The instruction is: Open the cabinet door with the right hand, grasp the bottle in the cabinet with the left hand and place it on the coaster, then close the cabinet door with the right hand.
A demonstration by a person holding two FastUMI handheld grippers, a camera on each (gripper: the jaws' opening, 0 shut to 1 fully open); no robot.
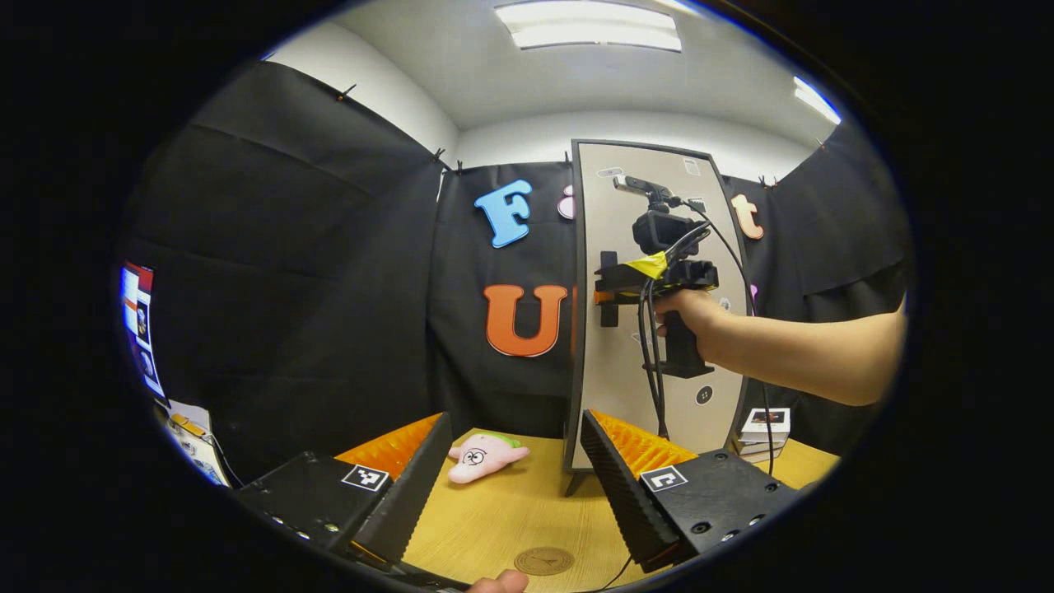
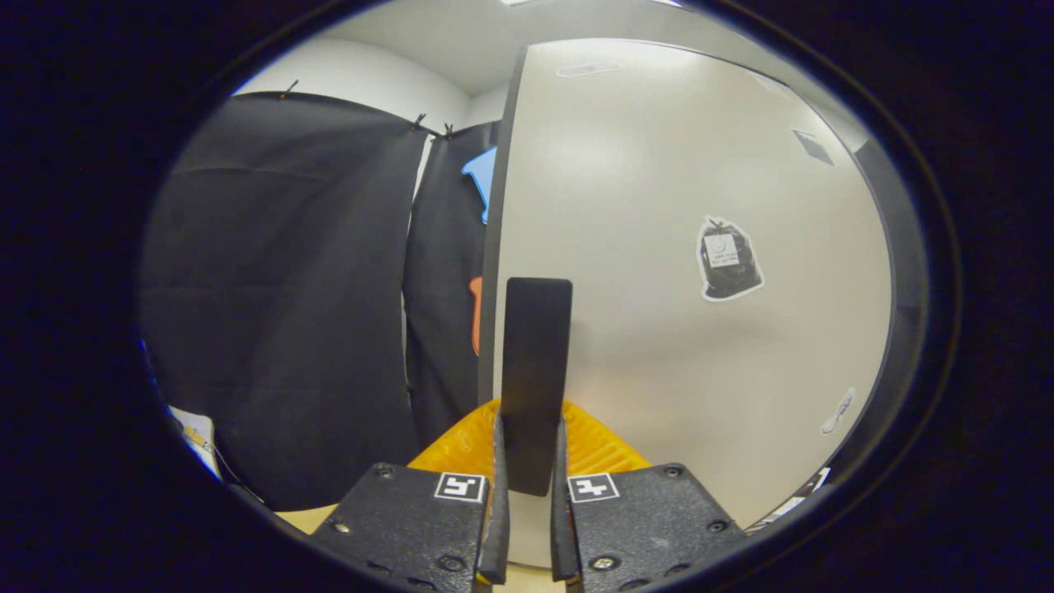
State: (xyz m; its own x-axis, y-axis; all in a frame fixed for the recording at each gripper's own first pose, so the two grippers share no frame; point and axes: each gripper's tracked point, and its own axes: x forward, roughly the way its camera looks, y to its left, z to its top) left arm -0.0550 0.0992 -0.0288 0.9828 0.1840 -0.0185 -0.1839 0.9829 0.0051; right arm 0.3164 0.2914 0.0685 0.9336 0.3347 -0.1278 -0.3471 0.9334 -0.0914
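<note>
A tall grey cabinet (image 1: 626,362) with a dark frame stands at the back of the wooden table (image 1: 510,519). Its door (image 2: 675,329) looks closed. On the door's left side is a black vertical handle (image 2: 535,371), and my right gripper (image 2: 529,486) is shut on it, one finger on each side. From the left gripper view, the right gripper (image 1: 613,288) is held by a hand (image 1: 696,317) at the handle (image 1: 608,265). My left gripper (image 1: 510,486) hovers open above the table with nothing between its fingers. A round brown coaster (image 1: 543,561) lies just below it. The bottle is hidden.
A pink plush toy (image 1: 482,455) lies on the table left of the cabinet. Small white boxes (image 1: 764,428) are stacked to the cabinet's right. A screen (image 1: 140,325) and papers (image 1: 193,436) sit at the far left. A fingertip (image 1: 498,583) shows at the bottom edge.
</note>
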